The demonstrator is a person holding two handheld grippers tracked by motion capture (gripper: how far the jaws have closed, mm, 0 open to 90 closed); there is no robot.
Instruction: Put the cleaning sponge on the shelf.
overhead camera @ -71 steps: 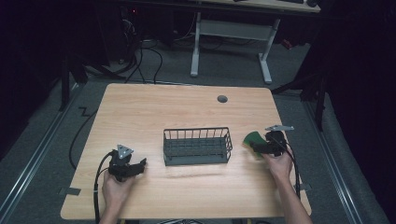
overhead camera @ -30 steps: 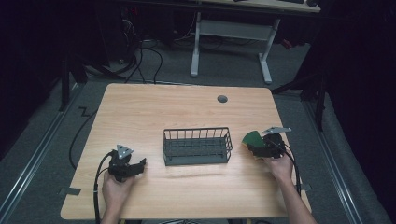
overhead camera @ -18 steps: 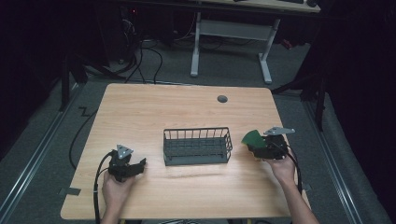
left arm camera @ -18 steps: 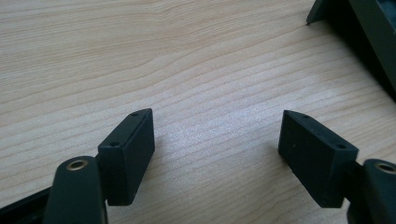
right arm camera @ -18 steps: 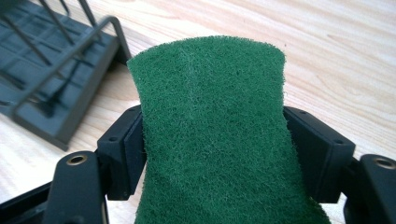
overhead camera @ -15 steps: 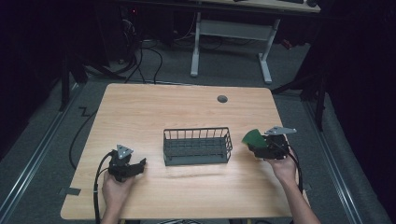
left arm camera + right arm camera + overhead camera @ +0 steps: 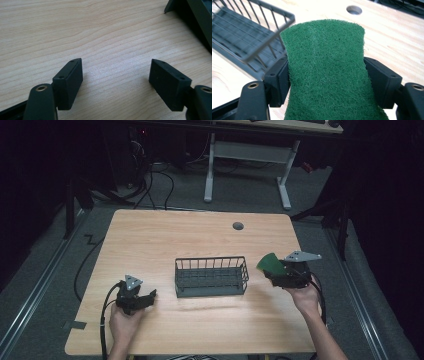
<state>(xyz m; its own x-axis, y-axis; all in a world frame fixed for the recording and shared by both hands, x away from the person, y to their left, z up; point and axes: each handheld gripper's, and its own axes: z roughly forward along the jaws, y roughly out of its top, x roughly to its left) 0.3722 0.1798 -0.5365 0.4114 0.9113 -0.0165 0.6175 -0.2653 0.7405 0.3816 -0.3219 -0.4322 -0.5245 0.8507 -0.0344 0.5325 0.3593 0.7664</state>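
A green scouring pad [image 7: 270,263] [image 7: 327,70] is squeezed between the jaws of my right gripper [image 7: 278,273] [image 7: 327,82], held above the table just right of a dark wire basket [image 7: 211,276] [image 7: 244,37]. The pad's sides are pinched in where the pads press on it. The basket looks empty. My left gripper [image 7: 150,296] [image 7: 116,77] rests low over the bare wood at the front left, jaws wide open with nothing between them; a corner of the basket [image 7: 192,15] shows at its upper right.
The wooden table [image 7: 165,240] has a round cable hole [image 7: 238,226] [image 7: 354,10] at the back. A second desk's white legs [image 7: 250,160] stand beyond, with cables on the floor.
My right gripper has lifted the green pad off the table and carried it up and slightly toward the basket. The left gripper has kept still.
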